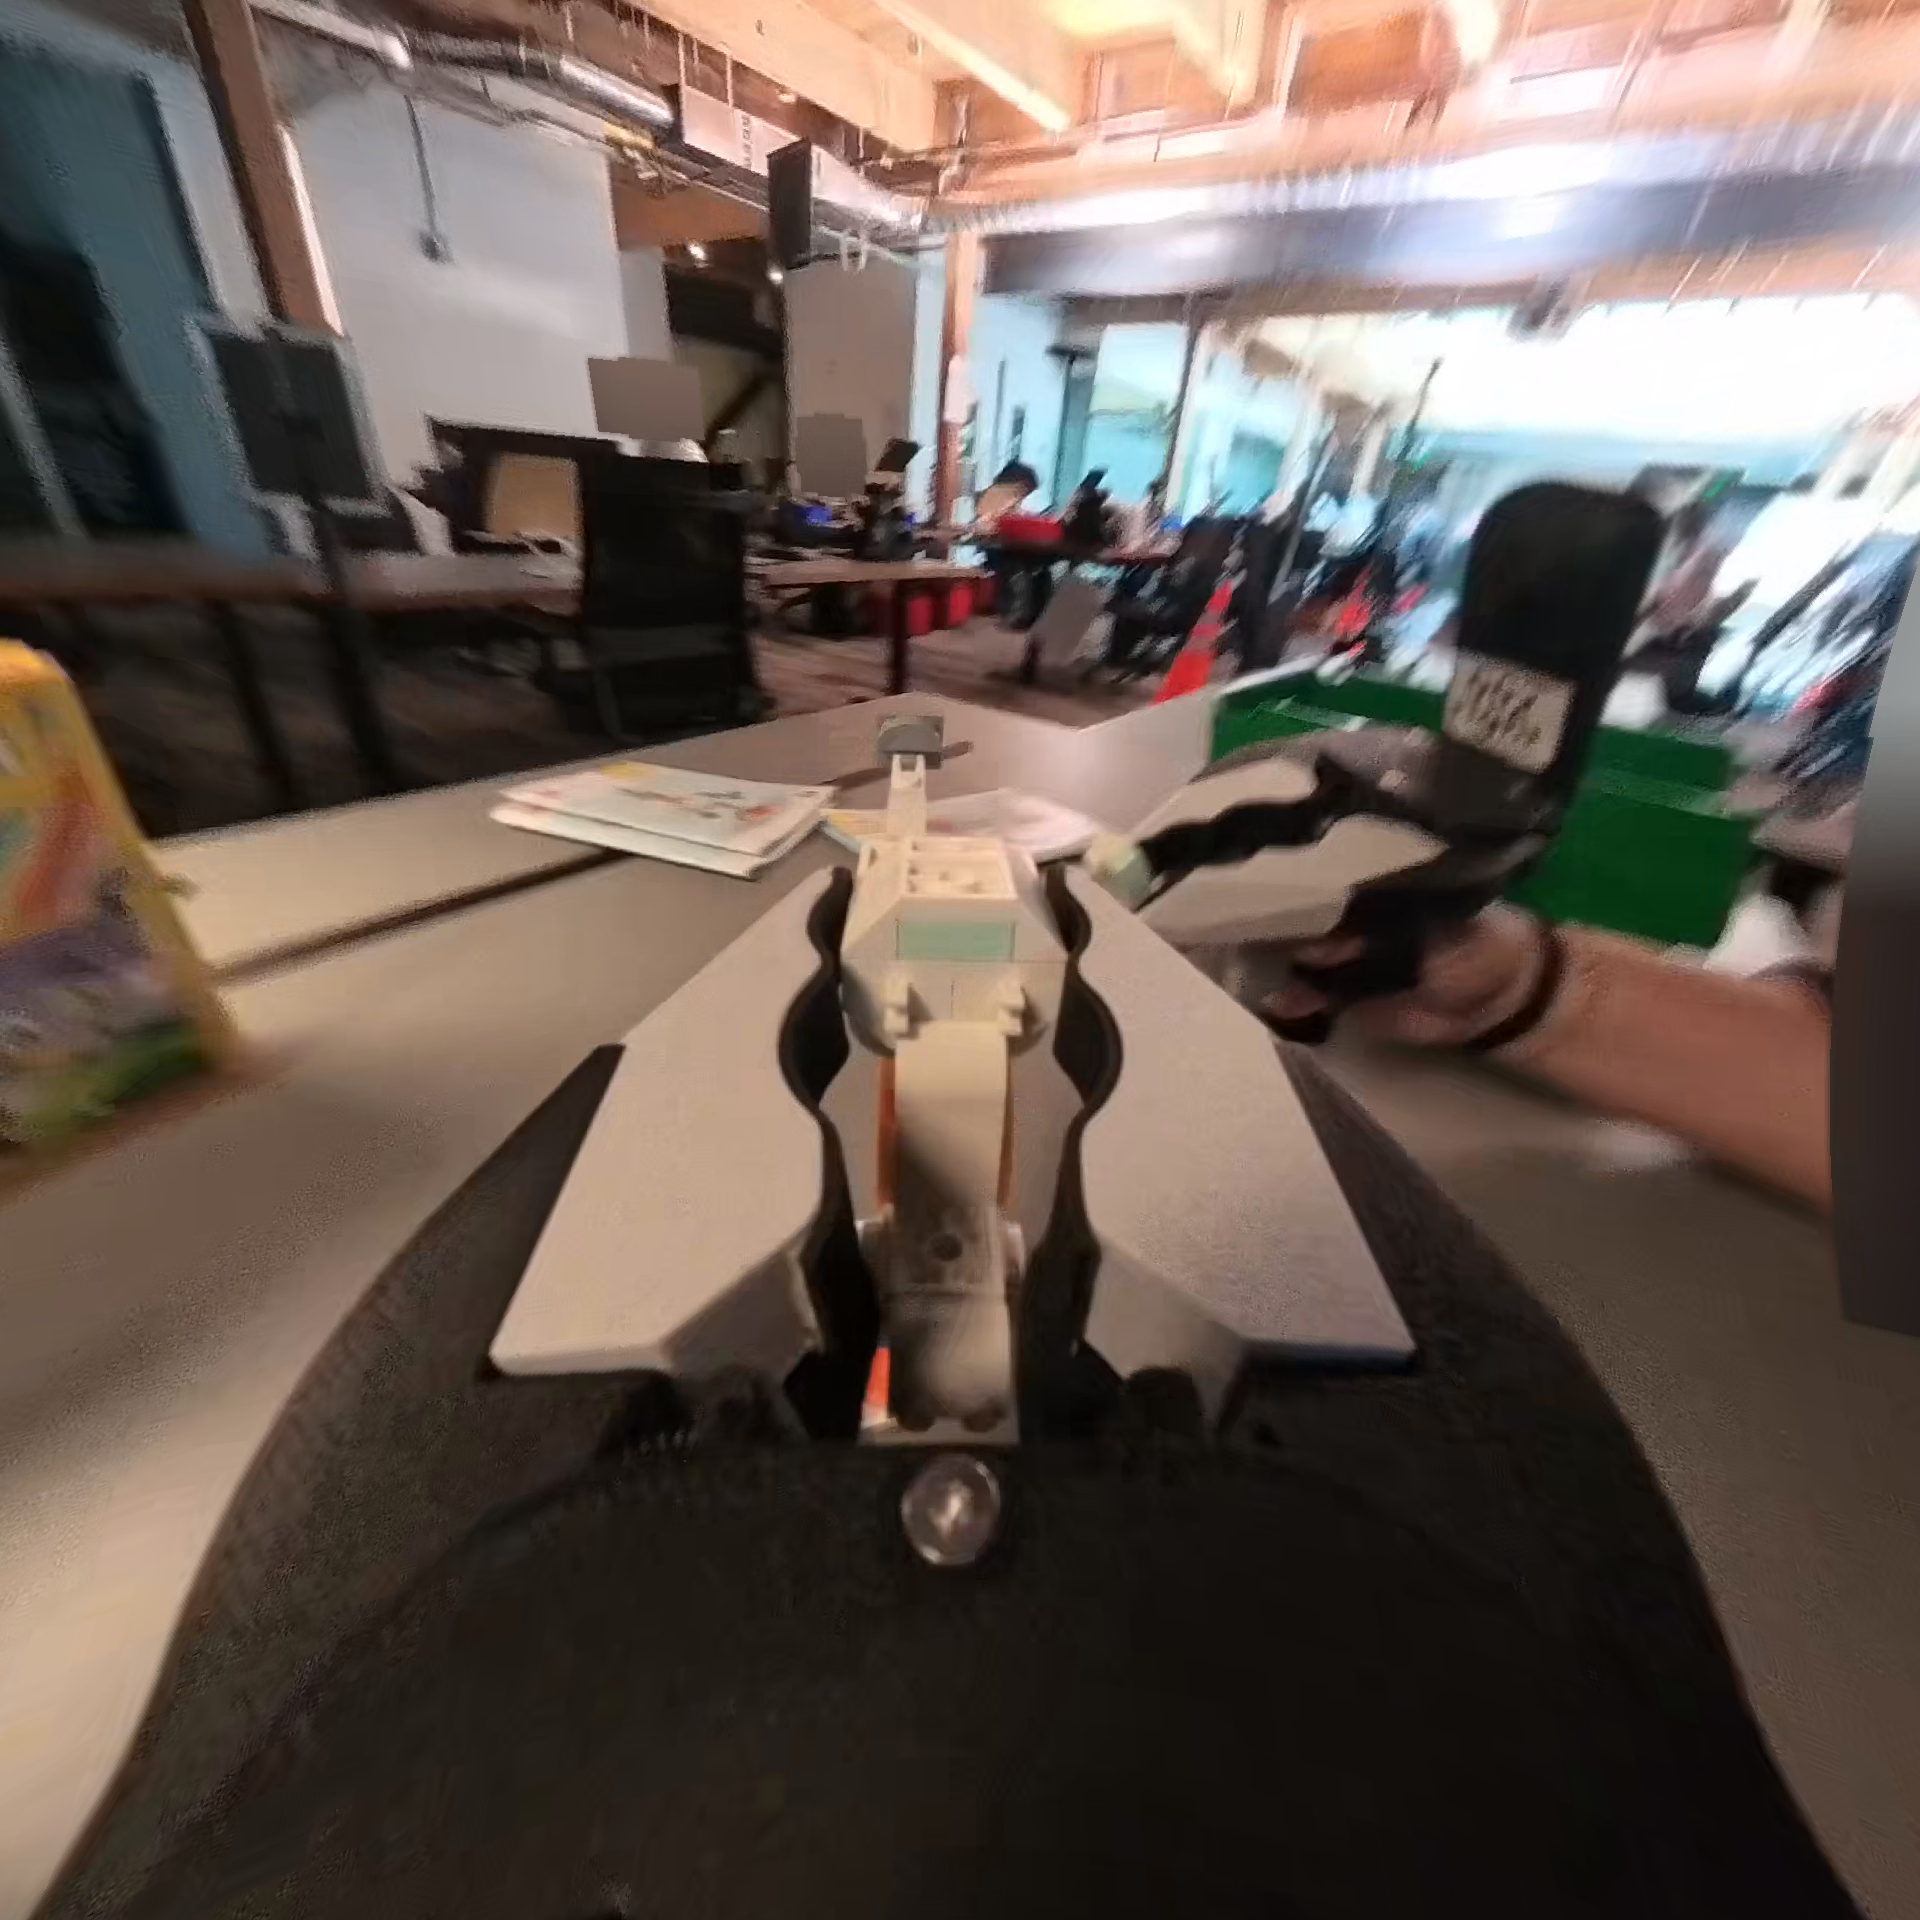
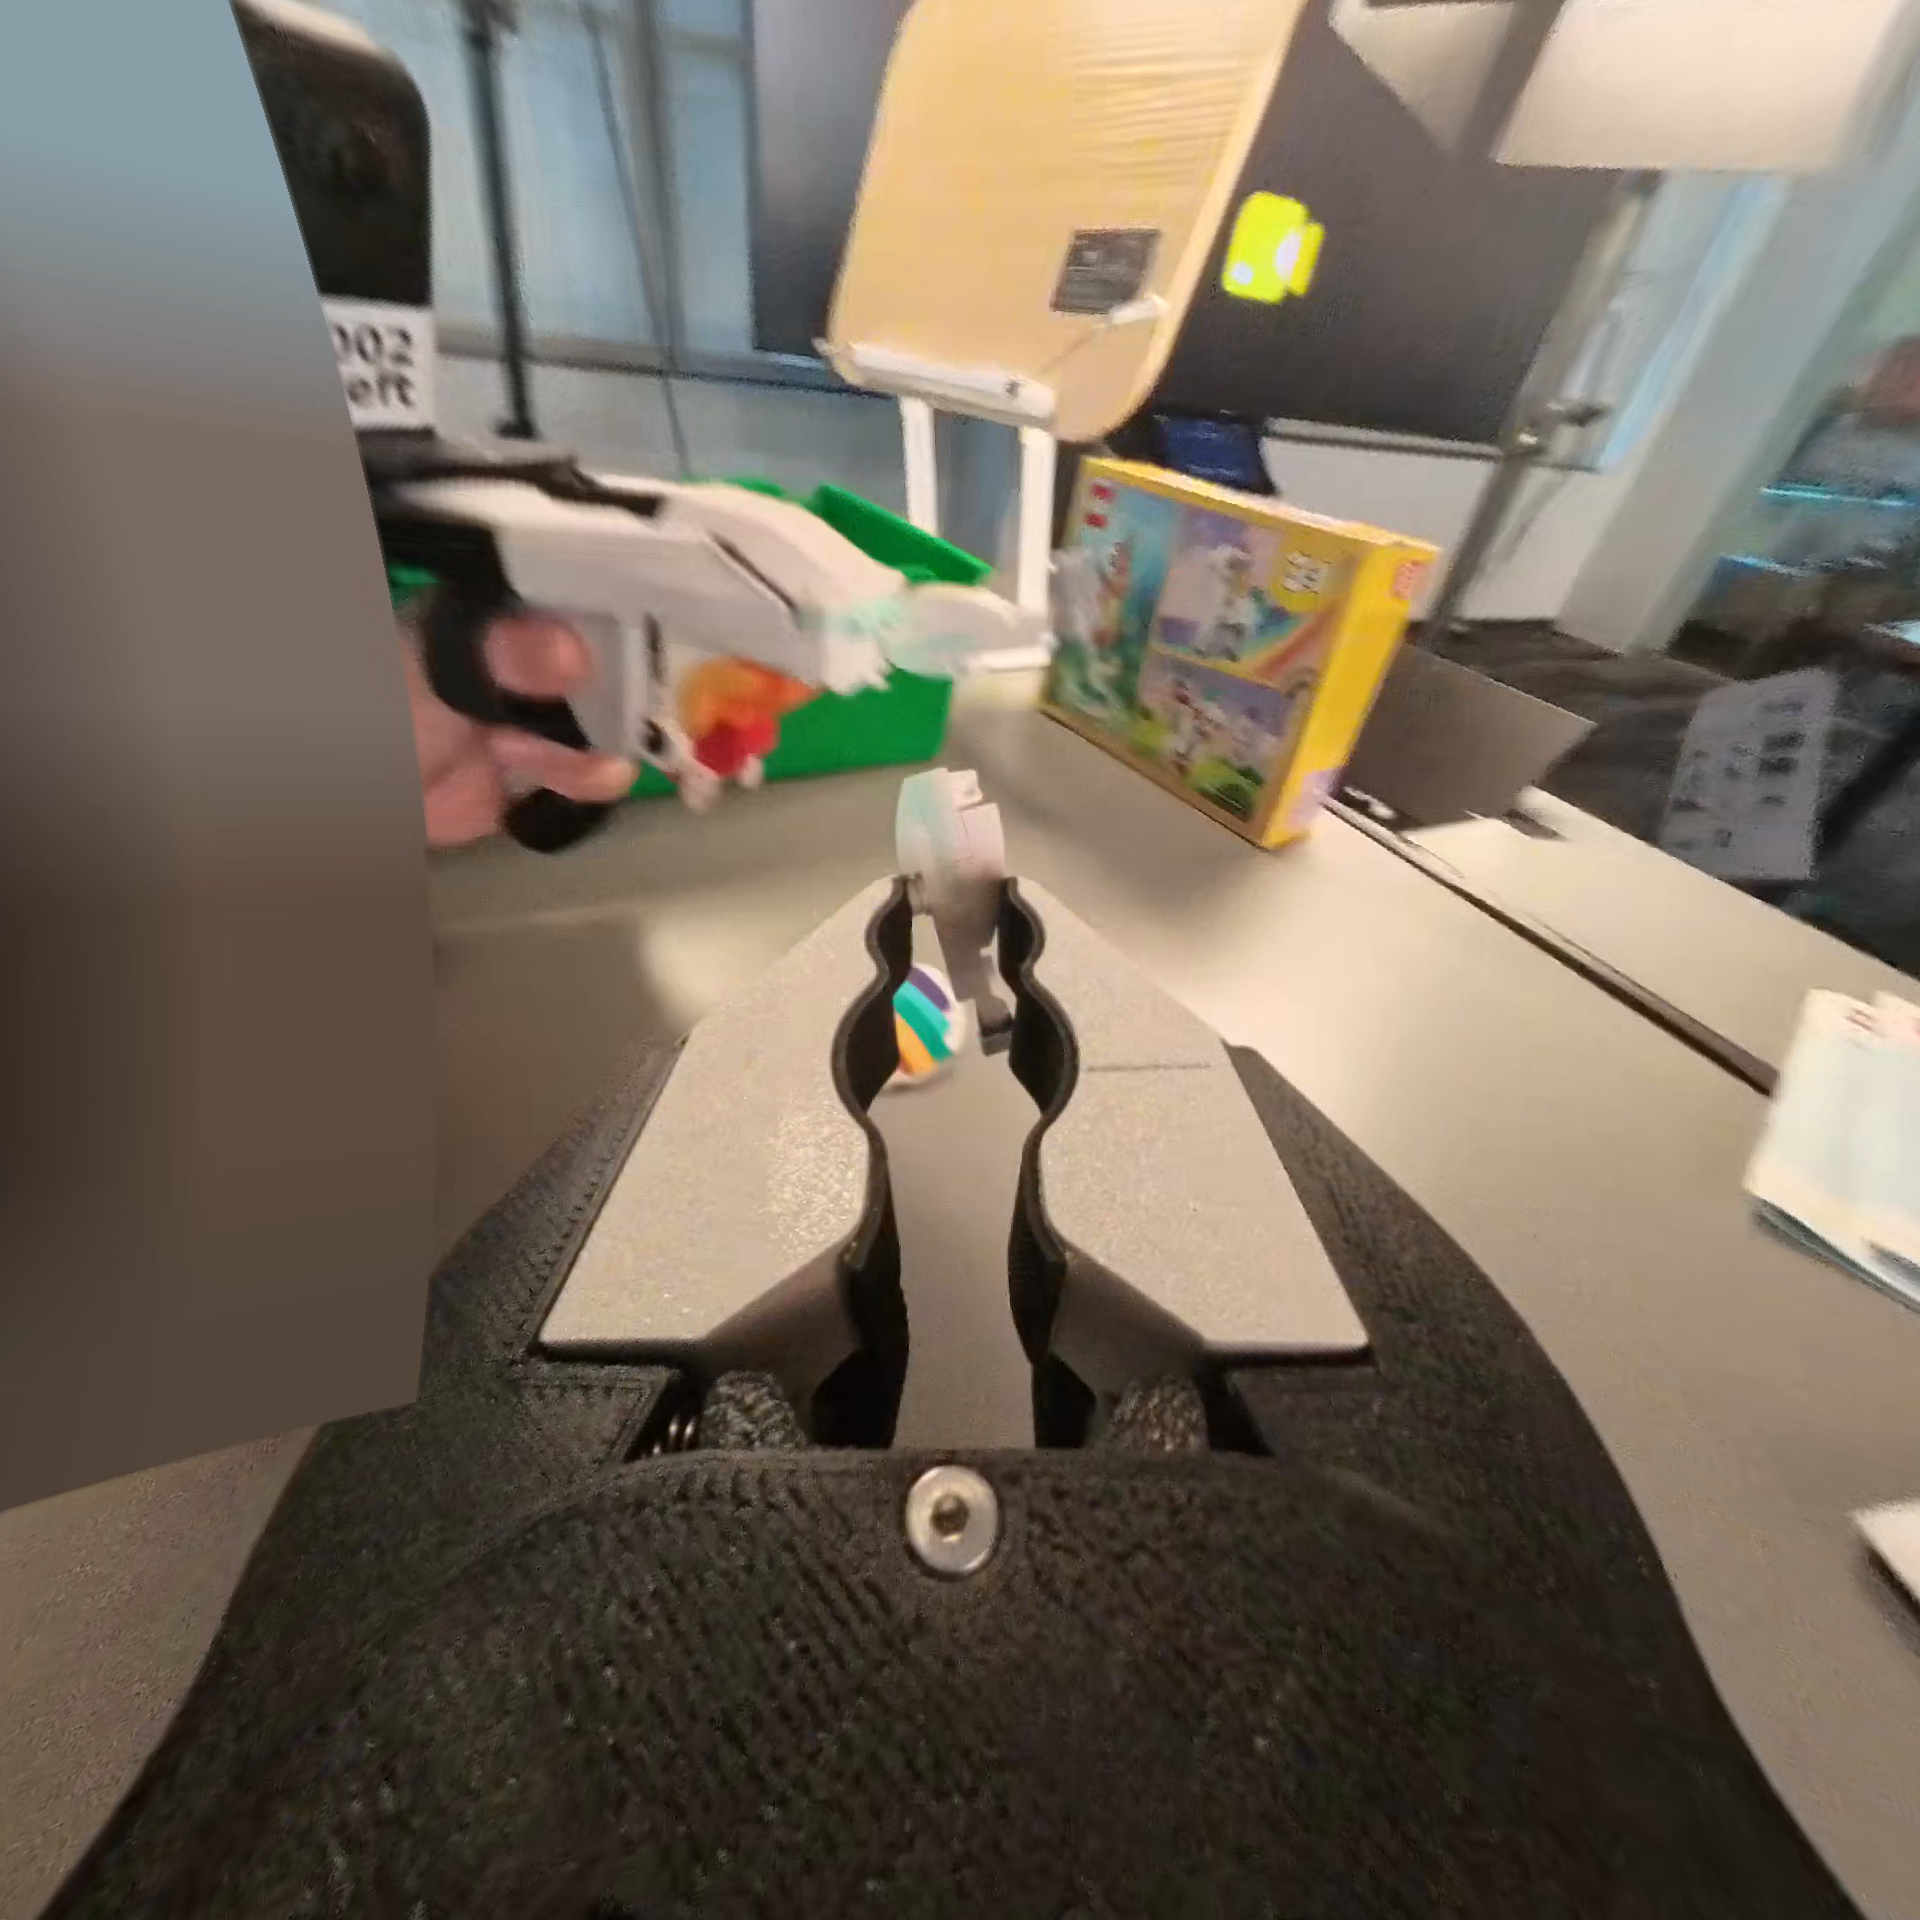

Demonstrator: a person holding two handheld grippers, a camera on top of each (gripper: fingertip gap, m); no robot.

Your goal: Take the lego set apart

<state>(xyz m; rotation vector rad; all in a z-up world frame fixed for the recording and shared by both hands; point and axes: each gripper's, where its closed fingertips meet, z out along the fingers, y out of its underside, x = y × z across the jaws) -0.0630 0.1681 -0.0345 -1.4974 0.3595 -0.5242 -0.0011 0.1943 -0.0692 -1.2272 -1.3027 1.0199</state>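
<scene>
My left gripper point(image 1: 951, 894) is shut on the white lego model point(image 1: 951, 997), which runs along the gap between the fingers, with a pale teal panel and a thin white piece sticking out past the tips. It also shows in the right wrist view point(image 2: 831, 623), held above the table with the model point(image 2: 935, 623) at its tips. My right gripper point(image 2: 951, 894) is shut on a small white and teal lego piece point(image 2: 951, 862) that stands up at the fingertips. In the left wrist view it point(image 1: 1117, 868) sits to the right of the model, apart from it.
A yellow lego box point(image 2: 1236, 644) stands on the grey table point(image 2: 1351, 987); it also shows at the left point(image 1: 83, 883). A green bin point(image 2: 831, 717) lies behind the left gripper. Instruction booklets point(image 1: 665, 816) lie ahead. A small rainbow-striped piece point(image 2: 920, 1023) lies under my right gripper.
</scene>
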